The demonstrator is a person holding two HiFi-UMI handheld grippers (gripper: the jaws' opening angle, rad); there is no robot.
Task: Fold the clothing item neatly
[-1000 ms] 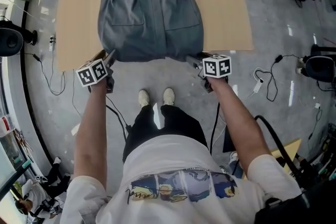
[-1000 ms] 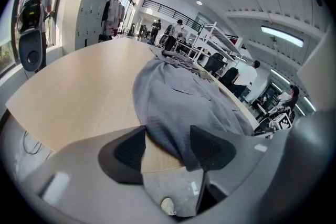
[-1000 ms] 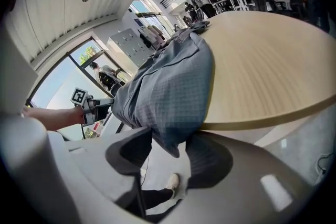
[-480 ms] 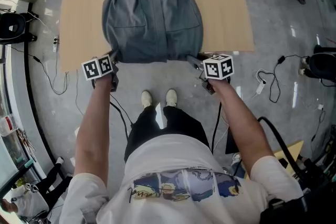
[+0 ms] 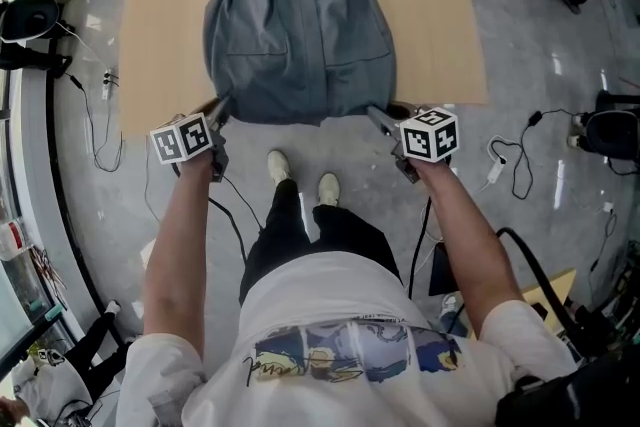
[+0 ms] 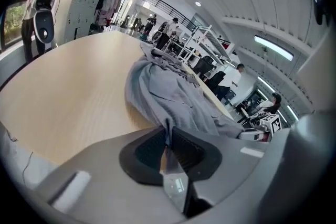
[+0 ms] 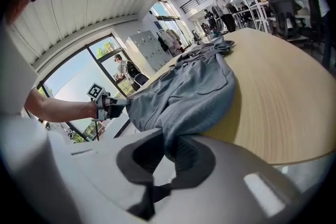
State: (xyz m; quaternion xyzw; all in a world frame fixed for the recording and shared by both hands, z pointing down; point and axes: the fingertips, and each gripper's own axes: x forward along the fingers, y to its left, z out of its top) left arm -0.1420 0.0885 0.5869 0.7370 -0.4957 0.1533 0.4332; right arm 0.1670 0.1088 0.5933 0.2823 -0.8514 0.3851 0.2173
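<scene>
Across the top of the head view, toward twelve o'clock, a pale wooden table (image 5: 165, 35) carries a grey garment (image 5: 300, 25). It lies flat, with its belted waist at the far end and its hem at the near edge. At the hem's seven o'clock corner sits the left gripper (image 5: 222, 108), held on an outstretched bare arm. At the five o'clock corner sits the right gripper (image 5: 378, 118), held the same way. The person's pale shoes (image 5: 278, 165) stand on the grey floor just below the hem, at six o'clock. Next, the left gripper view shows its dark jaws nearly together and clenched on a thin fold of the grey cloth; they have just been closing on it. The rest of the garment runs away over the table toward one o'clock, and the other gripper shows small at three o'clock. Last, the right gripper view shows its jaws clamped on a thicker bunch of hem, after closing on it moments ago. The garment stretches over the table toward one o'clock, with the left gripper at nine o'clock.
</scene>
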